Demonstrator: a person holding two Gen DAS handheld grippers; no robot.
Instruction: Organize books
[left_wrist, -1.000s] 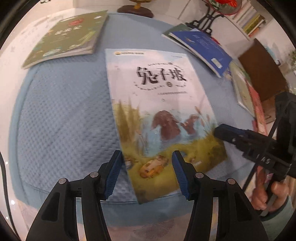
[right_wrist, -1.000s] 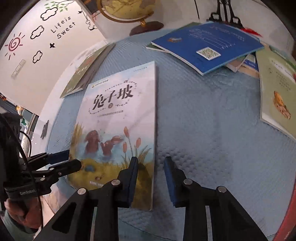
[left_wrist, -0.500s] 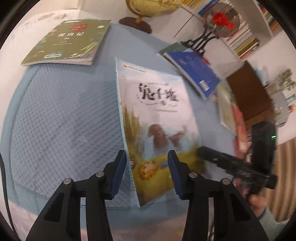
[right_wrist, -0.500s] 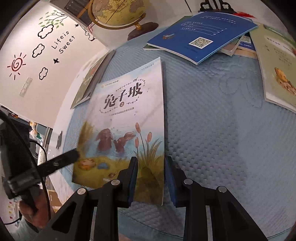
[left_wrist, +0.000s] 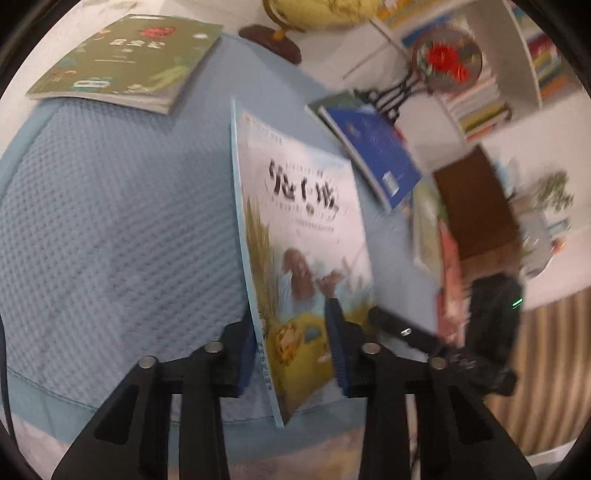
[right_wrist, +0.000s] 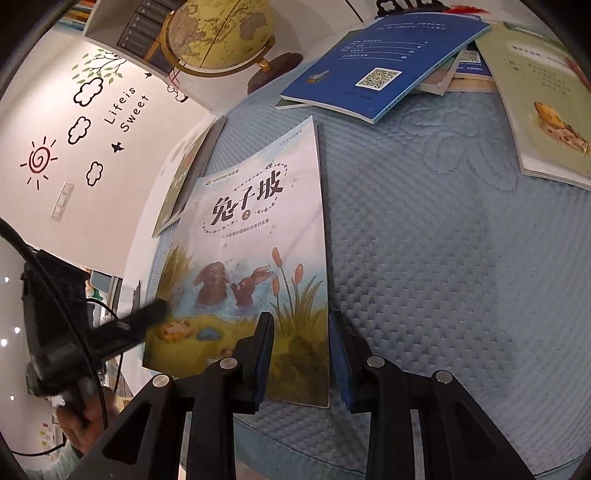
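The rabbit picture book (left_wrist: 306, 229) (right_wrist: 258, 221) lies on the blue quilted mat (right_wrist: 443, 240). My left gripper (left_wrist: 291, 350) straddles its near spine corner. One pad is behind the spine edge and the other is over the cover. The jaws are closing with the book between them, and a gap still shows. My right gripper (right_wrist: 301, 350) stands narrow over the book's near right edge, one finger above the cover and one just off the edge. It does not pinch the book. Each gripper shows in the other's view, the left gripper (right_wrist: 159, 310) and the right gripper (left_wrist: 384, 317).
A green book (left_wrist: 122, 59) lies at the mat's far left. A blue book (right_wrist: 384, 62) tops a small pile at the back, and a pale green book (right_wrist: 543, 99) lies at the right. A globe (right_wrist: 221, 33) stands behind the mat. A hand (right_wrist: 81, 424) holds the left gripper.
The left jaws have narrowed around the book's spine corner. The left view has rolled, so the book now looks steeper. The right gripper has shifted slightly and its jaws look the same.
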